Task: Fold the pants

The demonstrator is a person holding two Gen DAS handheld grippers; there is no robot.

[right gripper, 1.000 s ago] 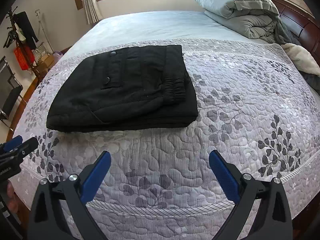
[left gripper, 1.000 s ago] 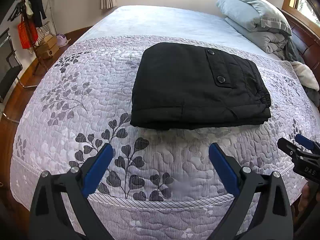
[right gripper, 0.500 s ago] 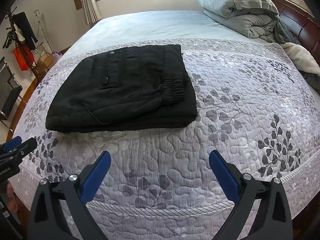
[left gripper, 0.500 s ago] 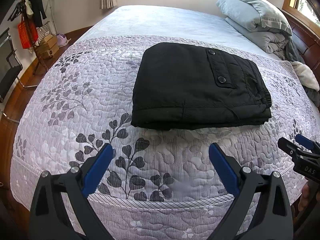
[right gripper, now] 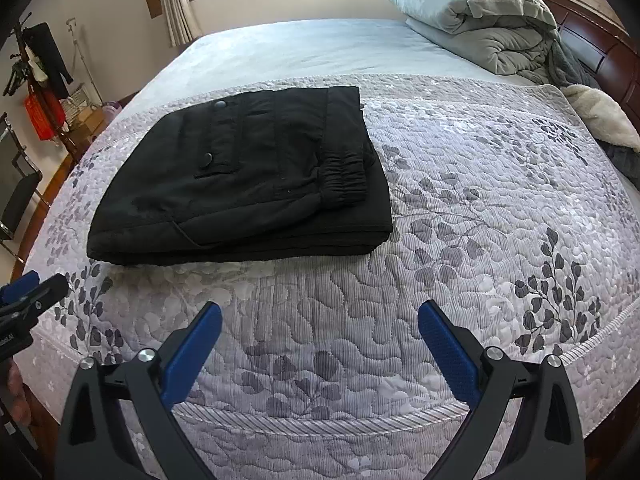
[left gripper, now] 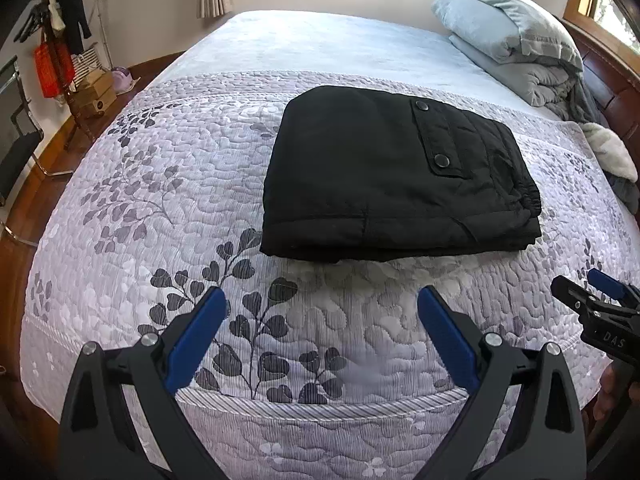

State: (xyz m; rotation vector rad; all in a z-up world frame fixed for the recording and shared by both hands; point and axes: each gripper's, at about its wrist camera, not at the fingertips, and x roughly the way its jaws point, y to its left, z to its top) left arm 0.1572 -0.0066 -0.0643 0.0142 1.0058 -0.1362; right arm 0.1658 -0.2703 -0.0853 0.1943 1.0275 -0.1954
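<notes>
The black pants (left gripper: 396, 176) lie folded into a flat rectangle on the quilted bed cover, with a snap pocket flap and the elastic waistband on top; they also show in the right wrist view (right gripper: 244, 176). My left gripper (left gripper: 322, 308) is open and empty, held near the bed's front edge, short of the pants. My right gripper (right gripper: 320, 320) is open and empty, also at the front edge, to the right of the pants. Each gripper shows at the edge of the other's view, the right one (left gripper: 596, 308) and the left one (right gripper: 28, 300).
The bed (left gripper: 160, 184) has a lilac leaf-print quilt. A folded grey duvet (right gripper: 480, 12) and a white fleece (right gripper: 600, 116) lie by the wooden headboard at the right. A clothes rack (left gripper: 60, 48), boxes and a chair stand on the floor at the left.
Both grippers have drifted very slightly; the pants lie as before. Nothing was gripped or let go.
</notes>
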